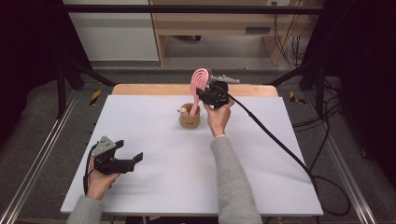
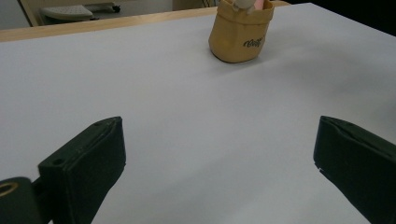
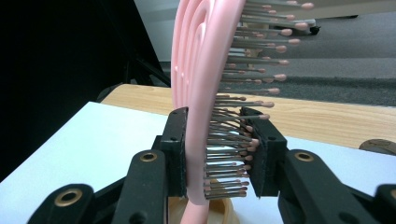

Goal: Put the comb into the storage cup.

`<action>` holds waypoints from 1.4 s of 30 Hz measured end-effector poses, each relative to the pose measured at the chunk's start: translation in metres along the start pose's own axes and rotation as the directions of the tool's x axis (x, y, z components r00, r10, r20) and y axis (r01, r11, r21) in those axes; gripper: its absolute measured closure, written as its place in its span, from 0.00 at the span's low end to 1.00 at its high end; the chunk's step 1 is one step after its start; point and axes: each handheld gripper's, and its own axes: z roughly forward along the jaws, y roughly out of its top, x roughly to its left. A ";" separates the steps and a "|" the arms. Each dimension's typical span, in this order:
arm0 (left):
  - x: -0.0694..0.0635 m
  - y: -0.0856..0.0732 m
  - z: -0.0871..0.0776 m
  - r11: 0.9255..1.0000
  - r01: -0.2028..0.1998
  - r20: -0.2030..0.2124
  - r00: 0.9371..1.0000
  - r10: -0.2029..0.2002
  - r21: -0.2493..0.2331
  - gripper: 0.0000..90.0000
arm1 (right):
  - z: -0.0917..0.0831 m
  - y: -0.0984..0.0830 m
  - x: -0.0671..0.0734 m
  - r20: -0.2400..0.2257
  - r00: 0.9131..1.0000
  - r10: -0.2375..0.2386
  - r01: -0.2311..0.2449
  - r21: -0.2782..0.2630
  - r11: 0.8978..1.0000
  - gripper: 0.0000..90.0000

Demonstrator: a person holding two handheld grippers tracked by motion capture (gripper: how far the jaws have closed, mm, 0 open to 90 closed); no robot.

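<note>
A pink hairbrush stands upright with its handle down in a small tan pouch near the table's far middle. My right gripper is shut on the brush's head. In the right gripper view one jaw lies on the brush's smooth back and the other presses on the bristles of the hairbrush. My left gripper rests low at the table's near left, open, nothing between its jaws. In the left gripper view the tan pouch sits far ahead, a small pale thing peeking from its top.
The white table top has a wooden strip along its far edge. A black cable trails from the right gripper across the table's right side. Metal frame rails run on both sides.
</note>
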 end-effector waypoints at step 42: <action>0.000 0.000 0.001 1.000 -0.001 -0.002 1.000 0.001 0.003 0.03 | 0.000 -0.012 -0.019 0.012 1.000 0.028 -0.027 -0.012 1.000 0.67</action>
